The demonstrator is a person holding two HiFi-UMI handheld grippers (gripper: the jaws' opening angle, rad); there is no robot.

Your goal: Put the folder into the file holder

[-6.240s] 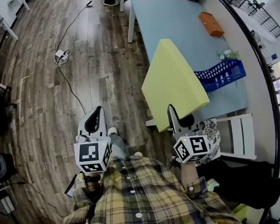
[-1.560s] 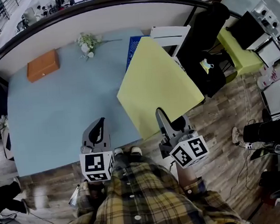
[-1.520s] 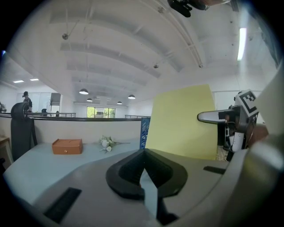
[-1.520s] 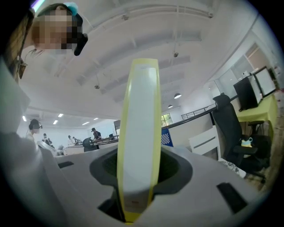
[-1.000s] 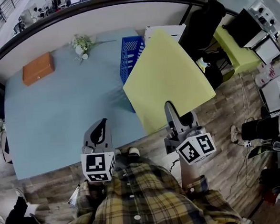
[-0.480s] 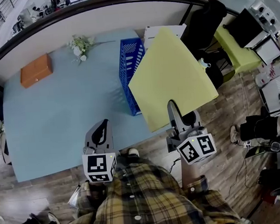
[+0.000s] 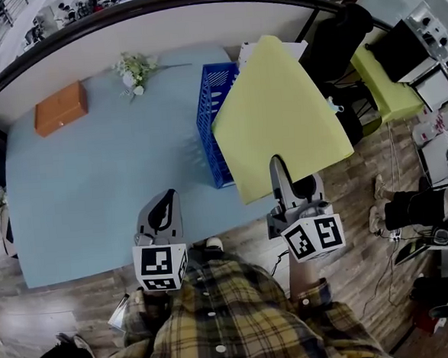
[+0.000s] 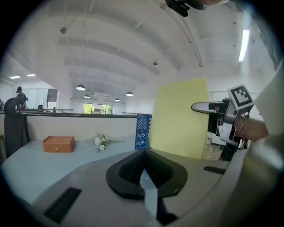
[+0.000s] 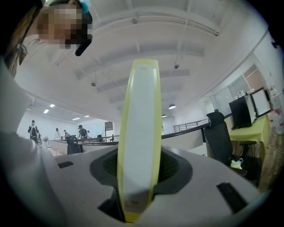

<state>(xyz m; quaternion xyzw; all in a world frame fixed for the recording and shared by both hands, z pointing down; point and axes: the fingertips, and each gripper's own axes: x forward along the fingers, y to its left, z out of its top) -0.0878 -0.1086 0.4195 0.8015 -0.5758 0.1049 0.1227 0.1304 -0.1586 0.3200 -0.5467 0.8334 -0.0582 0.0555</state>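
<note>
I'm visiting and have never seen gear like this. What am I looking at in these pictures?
There is no robot: a person holds a two-jaw gripper in each hand. One picture comes from a camera on the person's head, looking down; the other two come from cameras riding on each gripper, looking along its jaws. The right gripper is clamped on a yellow folder, held up near the blue file holder. The left gripper is shut and empty. The holder stands on the light blue table, along with an orange box and some flowers.
</note>
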